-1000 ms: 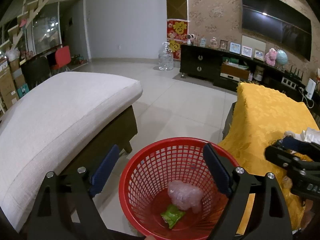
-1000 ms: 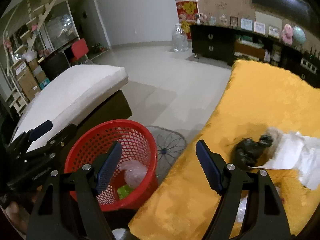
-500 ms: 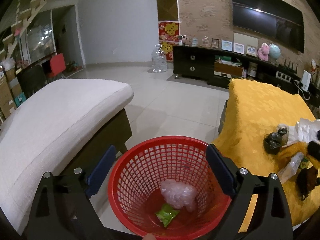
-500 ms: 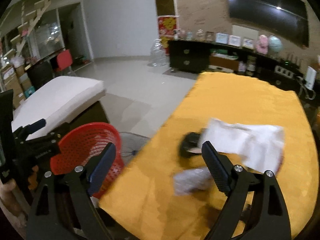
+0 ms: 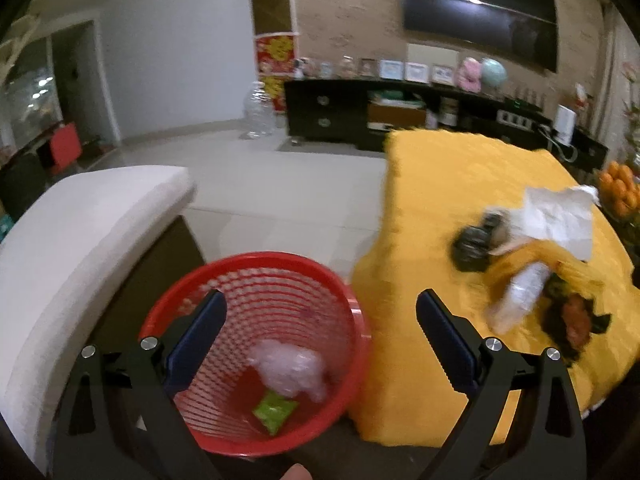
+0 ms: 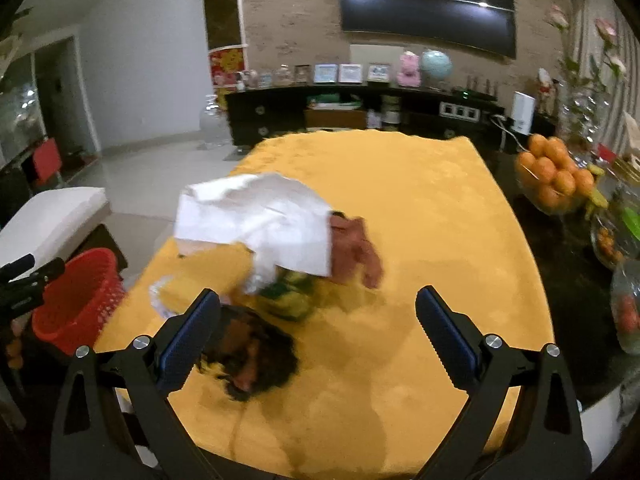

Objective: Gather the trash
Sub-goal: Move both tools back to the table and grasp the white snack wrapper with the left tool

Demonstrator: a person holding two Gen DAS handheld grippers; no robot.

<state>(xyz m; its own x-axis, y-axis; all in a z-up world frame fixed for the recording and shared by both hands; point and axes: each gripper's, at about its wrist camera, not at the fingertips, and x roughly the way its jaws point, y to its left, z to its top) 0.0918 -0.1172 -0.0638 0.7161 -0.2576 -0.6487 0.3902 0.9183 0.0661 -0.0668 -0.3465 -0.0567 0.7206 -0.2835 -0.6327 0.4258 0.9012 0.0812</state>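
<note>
Room: pale tiled floor (image 5: 280, 196), a white cushioned seat (image 5: 80, 240) at the left, a dark low cabinet (image 6: 360, 112) along the far wall with a dark screen (image 6: 424, 4) above it, and a bowl of oranges (image 6: 552, 184) at the far right. The tabletop (image 6: 420, 220) carries a yellow cloth. A red mesh basket (image 5: 356, 312) stands on the floor just left of the tabletop's near left edge; it holds a crumpled clear plastic wad (image 5: 288, 372) and a green wrapper (image 5: 274, 414). The left tongs (image 5: 320, 340) are released and empty, the left finger over the basket's interior, the right finger over the tabletop edge. On the cloth lies the trash, blurred: a white paper sheet (image 6: 256, 216) in the middle, a clear plastic piece (image 5: 520, 296) near it, a green-and-yellow wrapper (image 6: 292, 300) just in front of the sheet, a reddish-brown scrap (image 6: 356, 252) to its right, and a dark scrap (image 6: 248, 356) nearest. The right tongs (image 6: 318, 330) are released and empty, over the near part of the tabletop; the dark scrap lies just beside the left finger, the rest beyond the tips.
</note>
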